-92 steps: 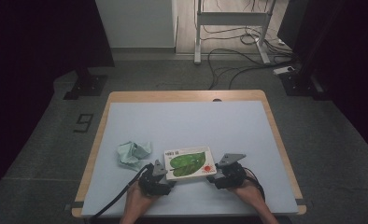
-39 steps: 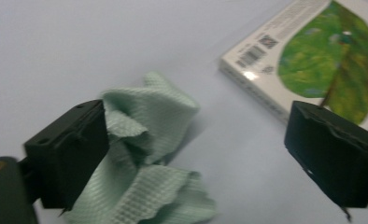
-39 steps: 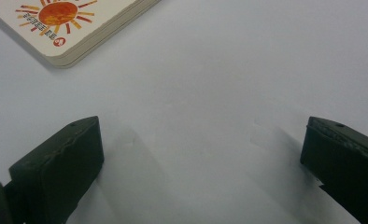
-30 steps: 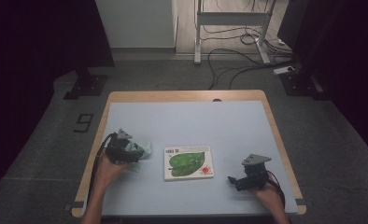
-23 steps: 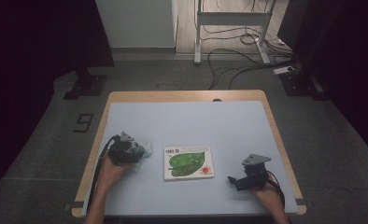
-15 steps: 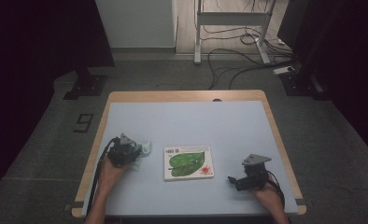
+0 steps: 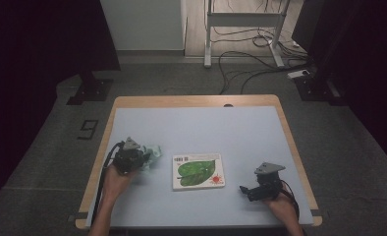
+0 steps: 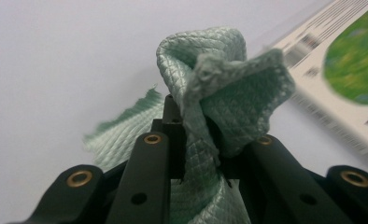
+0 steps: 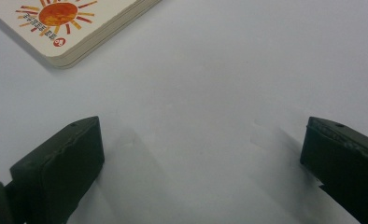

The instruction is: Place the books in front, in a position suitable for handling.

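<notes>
Both tongs differed: our left tongs (image 8: 198, 158) had just closed, pinching the crumpled pale-green woven cloth (image 8: 219, 88). Our right tongs (image 9: 203, 158) gaped empty on the pale-blue surface (image 7: 206, 128), so wiping could begin.

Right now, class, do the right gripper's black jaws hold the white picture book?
No: the right gripper has wide-open jaws over bare table, the book lying apart.

A picture book (image 7: 199, 171) with a green leaf and red sun lies flat on the pale blue table (image 7: 206, 128). Cables (image 7: 250, 64) trail across the floor behind.
</notes>
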Demonstrator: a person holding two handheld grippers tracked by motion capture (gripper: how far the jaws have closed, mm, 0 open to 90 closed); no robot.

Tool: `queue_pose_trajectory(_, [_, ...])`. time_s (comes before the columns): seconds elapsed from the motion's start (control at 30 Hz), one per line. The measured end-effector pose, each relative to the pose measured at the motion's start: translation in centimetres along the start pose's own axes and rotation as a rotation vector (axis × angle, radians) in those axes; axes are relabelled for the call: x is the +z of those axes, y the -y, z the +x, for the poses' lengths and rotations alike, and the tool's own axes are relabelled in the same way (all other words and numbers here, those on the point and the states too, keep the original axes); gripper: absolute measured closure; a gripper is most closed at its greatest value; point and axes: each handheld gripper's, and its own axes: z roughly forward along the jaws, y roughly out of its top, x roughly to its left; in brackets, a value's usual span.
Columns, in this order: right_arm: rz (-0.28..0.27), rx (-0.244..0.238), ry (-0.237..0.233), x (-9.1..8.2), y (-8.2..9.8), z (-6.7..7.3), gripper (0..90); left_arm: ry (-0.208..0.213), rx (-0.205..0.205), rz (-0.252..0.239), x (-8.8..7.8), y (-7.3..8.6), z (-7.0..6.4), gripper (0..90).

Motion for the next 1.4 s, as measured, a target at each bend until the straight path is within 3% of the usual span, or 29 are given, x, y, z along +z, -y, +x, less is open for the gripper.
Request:
queue_pose_trajectory(0.33, [0.000, 0.000, 0.000, 0.0, 0.0, 0.0, 0.0, 0.054, 0.043, -0.038, -0.2, -3.0, -2.1, 77.1])
queue_pose_trajectory(0.6, [0.000, -0.001, 0.000, 0.0, 0.0, 0.0, 0.0, 0.065, 0.067, -0.026, 1.9, -4.3, -3.2, 76.9])
queue_pose_trajectory(0.8, [0.000, 0.000, 0.000, 0.0, 0.0, 0.0, 0.0, 0.073, 0.097, 0.028, 4.3, -4.5, -4.1, 76.7])
queue_pose_trajectory(1.0, [0.000, 0.000, 0.000, 0.0, 0.0, 0.0, 0.0, 0.080, 0.099, 0.054, 6.2, -4.1, -4.7, 76.6])
queue_pose_trajectory(1.4, [0.000, 0.001, 0.000, 0.0, 0.0, 0.0, 0.0, 0.110, 0.121, 0.058, 7.5, -4.1, -5.8, 76.6])
